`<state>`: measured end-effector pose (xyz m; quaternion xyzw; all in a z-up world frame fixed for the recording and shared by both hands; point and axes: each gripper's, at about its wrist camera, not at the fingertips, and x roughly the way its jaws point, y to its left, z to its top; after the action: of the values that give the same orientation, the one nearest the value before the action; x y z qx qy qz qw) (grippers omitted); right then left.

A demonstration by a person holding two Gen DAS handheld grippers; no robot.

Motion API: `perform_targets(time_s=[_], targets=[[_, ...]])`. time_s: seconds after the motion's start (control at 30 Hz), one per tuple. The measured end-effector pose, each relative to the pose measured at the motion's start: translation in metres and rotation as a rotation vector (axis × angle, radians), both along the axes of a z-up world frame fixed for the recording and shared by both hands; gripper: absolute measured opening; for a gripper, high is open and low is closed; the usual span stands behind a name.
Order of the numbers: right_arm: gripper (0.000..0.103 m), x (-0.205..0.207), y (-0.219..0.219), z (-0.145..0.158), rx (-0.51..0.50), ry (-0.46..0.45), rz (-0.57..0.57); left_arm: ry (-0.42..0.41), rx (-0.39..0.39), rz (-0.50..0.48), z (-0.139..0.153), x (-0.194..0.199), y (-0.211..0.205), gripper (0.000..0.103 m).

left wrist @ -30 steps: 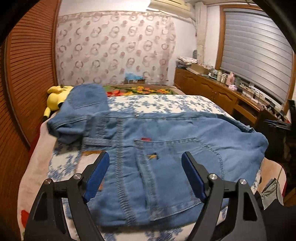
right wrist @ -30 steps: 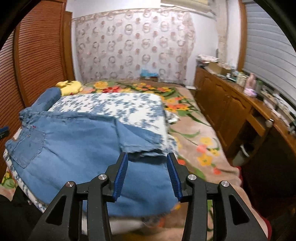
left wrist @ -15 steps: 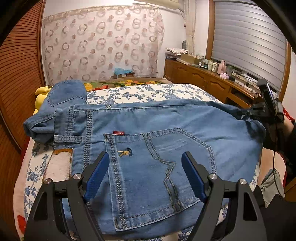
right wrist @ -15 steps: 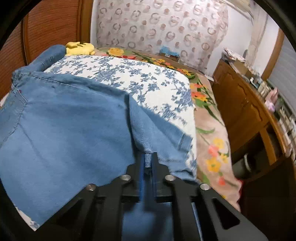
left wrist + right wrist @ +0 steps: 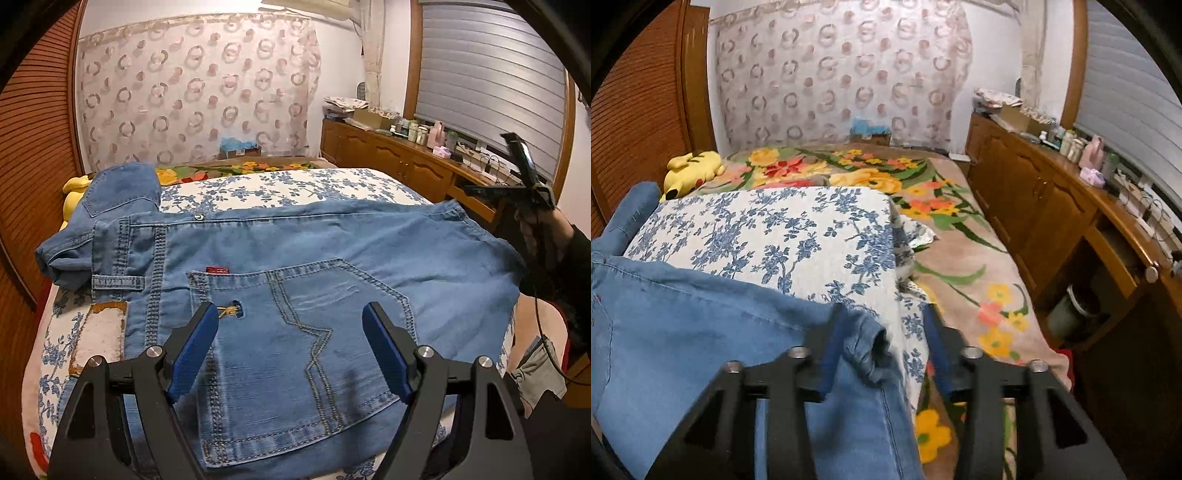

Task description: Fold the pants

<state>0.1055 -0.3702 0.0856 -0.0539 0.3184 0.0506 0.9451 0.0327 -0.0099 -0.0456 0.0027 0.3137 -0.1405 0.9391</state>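
Floral bed (image 5: 798,236): jeans (image 5: 295,280) lie crosswise; left tool (image 5: 291,347) spread wide, right tool (image 5: 882,354) just opening.

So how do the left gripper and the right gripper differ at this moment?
The left gripper is wide open over the back pocket; the right gripper is narrower, its fingers just opened.
Left has flat jeans between its fingers; right has a bunched hem, unpressed.
Both hold nothing.

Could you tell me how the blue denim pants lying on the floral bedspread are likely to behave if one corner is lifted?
The blue denim pants would probably drape limply, since their rumpled hem already sags between the right claw fingers. They look fairly heavy for cloth, with thick stitched seams and a back pocket. Sliding seems unlikely on the floral bedspread, though that is a guess.
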Motion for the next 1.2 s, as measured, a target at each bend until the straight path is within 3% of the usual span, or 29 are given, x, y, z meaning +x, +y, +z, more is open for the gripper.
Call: perform_targets(time_s=[0.3, 0.47, 1.0, 1.07, 1.17, 1.2], targets=[[0.058, -0.091, -0.037, -0.009, 0.061, 0.015, -0.035, 0.007, -0.013, -0.008, -0.001, 0.002, -0.008, 0.081], [0.059, -0.124, -0.053, -0.015, 0.121, 0.044, -0.069, 0.017, -0.022, -0.008, -0.002, 0.003, -0.012, 0.081], [0.059, -0.139, -0.072, -0.028, 0.319, 0.146, -0.083, 0.039, -0.014, -0.021, -0.007, 0.001, -0.023, 0.081], [0.052, -0.140, -0.074, -0.029, 0.341, 0.149, -0.074, 0.041, -0.016, -0.021, -0.008, 0.000, -0.021, 0.081], [0.034, -0.141, -0.075, -0.028, 0.370, 0.145, -0.052, 0.044, -0.017, -0.021, -0.009, -0.001, -0.023, 0.081], [0.024, -0.142, -0.076, -0.026, 0.366, 0.140, -0.048, 0.044, -0.017, -0.021, -0.008, -0.001, -0.022, 0.081]])
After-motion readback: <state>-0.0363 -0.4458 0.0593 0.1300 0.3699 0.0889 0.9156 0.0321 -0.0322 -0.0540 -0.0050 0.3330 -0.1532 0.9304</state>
